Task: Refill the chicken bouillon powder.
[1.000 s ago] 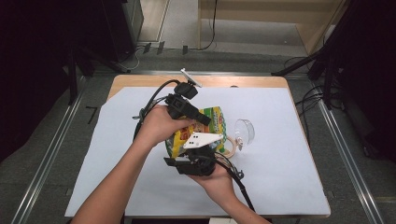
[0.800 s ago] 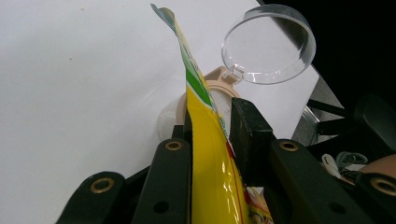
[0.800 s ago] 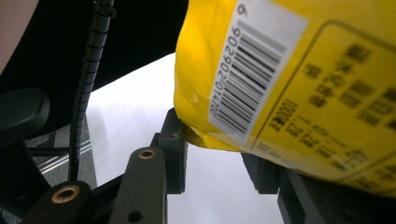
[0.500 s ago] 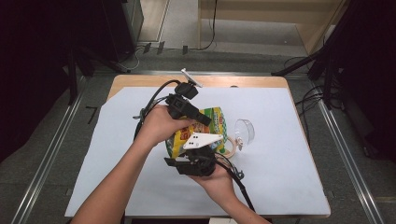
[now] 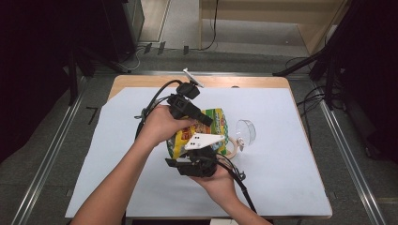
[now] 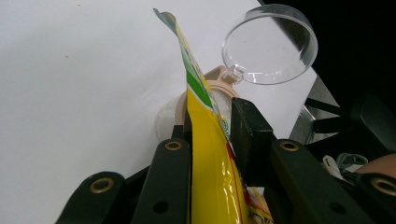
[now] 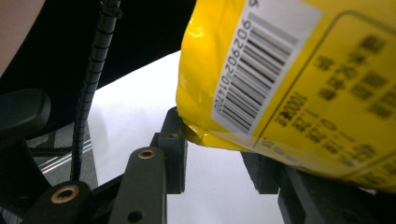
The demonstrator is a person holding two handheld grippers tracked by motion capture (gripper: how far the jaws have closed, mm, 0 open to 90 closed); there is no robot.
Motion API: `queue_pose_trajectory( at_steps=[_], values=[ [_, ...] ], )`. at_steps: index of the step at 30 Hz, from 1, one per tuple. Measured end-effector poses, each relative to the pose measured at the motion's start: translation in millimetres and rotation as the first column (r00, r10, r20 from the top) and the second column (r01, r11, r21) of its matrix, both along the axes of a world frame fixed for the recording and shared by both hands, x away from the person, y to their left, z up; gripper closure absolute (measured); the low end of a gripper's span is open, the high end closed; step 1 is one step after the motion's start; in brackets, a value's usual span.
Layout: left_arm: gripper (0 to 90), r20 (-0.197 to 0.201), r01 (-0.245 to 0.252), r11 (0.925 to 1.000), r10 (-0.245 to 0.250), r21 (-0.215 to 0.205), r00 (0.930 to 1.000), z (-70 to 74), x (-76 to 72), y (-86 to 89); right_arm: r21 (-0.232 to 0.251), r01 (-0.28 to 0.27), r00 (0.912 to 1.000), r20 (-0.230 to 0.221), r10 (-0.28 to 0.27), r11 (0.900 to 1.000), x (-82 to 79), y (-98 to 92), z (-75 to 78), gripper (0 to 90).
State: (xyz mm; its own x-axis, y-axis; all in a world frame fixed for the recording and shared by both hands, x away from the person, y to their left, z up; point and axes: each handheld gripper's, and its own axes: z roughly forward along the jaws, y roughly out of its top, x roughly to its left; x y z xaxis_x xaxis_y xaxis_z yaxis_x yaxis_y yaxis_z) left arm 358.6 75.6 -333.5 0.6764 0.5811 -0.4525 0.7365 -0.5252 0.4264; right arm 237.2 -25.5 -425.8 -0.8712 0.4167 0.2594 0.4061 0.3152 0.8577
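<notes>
From the high view, the left hand-held gripper (image 5: pixel 199 117) and the right hand-held gripper (image 5: pixel 197 154) meet over the middle of the worktop (image 5: pixel 281 178), both at a yellow snack bag (image 5: pixel 213 123) that sits between them. Just beyond the bag, on the far side from the right hand-held gripper, stands a clear jar (image 5: pixel 231 146) with a beige rim, its clear lid (image 5: pixel 246 132) hinged open.

The left gripper view shows what the high view hides: the bag's thin edge (image 6: pixel 210 154) runs upright between the two black jaws, which are closed on it, and the jar mouth (image 6: pixel 219 81) and the lid (image 6: pixel 271 44) lie straight ahead of the jaws.

The right gripper view shows the back of the bag (image 7: pixel 289 79) with its barcode (image 7: pixel 259 74). The bag's lower corner lies between the jaws, touching the left one. If the right jaw presses the bag, I cannot tell.
</notes>
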Motion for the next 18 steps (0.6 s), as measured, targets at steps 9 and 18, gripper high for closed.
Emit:
queue_pose_trajectory(
  at_steps=[9, 18],
  values=[
    [76.7, -0.004, 0.001, 1.0, -0.001, 0.0, 1.0, 0.2, -0.2, -0.3, 0.014, -0.004, 1.0, -0.001, 0.004, 1.0, -1.5, -0.6, 0.9, 65.0],
    [76.7, 0.009, 0.007, 1.0, -0.007, 0.0, 0.9999, 2.3, -4.2, -1.5, 0.012, -0.005, 0.9999, 0.01, 0.005, 1.0, -3.6, -0.6, 0.6, 65.4]
  ],
)
